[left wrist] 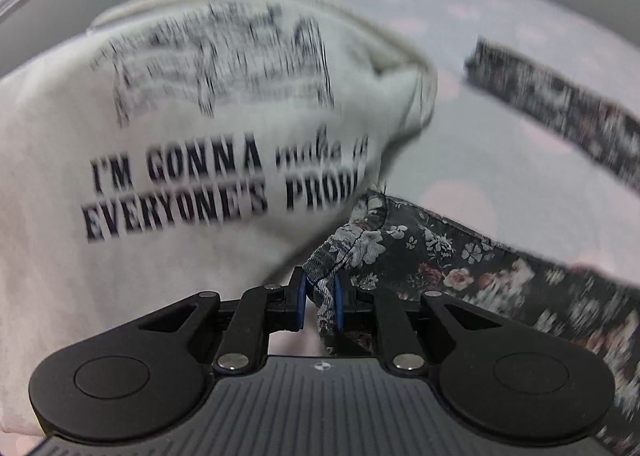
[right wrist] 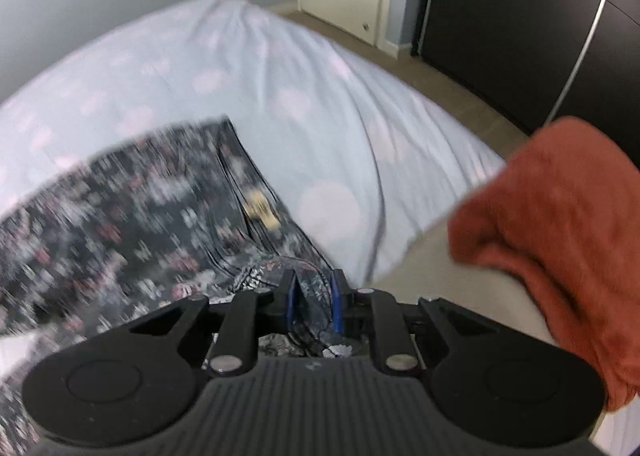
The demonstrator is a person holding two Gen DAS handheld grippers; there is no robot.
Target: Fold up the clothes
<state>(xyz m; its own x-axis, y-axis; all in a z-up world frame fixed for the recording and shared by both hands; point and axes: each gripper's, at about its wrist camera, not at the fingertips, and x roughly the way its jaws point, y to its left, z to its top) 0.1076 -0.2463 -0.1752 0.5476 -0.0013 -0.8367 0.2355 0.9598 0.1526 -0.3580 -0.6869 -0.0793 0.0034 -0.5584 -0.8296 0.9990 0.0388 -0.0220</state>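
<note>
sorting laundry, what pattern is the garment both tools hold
Dark floral garment, white and pink flowers; clearest in the left wrist view.

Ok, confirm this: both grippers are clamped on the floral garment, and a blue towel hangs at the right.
Wrong on one count: the towel is rust orange, as the right wrist view shows. The left gripper and right gripper do both clamp the floral garment.

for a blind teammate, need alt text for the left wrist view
The left claw is shut on a bunched edge of a dark floral garment that trails off to the right across a pale bedsheet. A white printed t-shirt with black lettering fills the left side, blurred.
</note>
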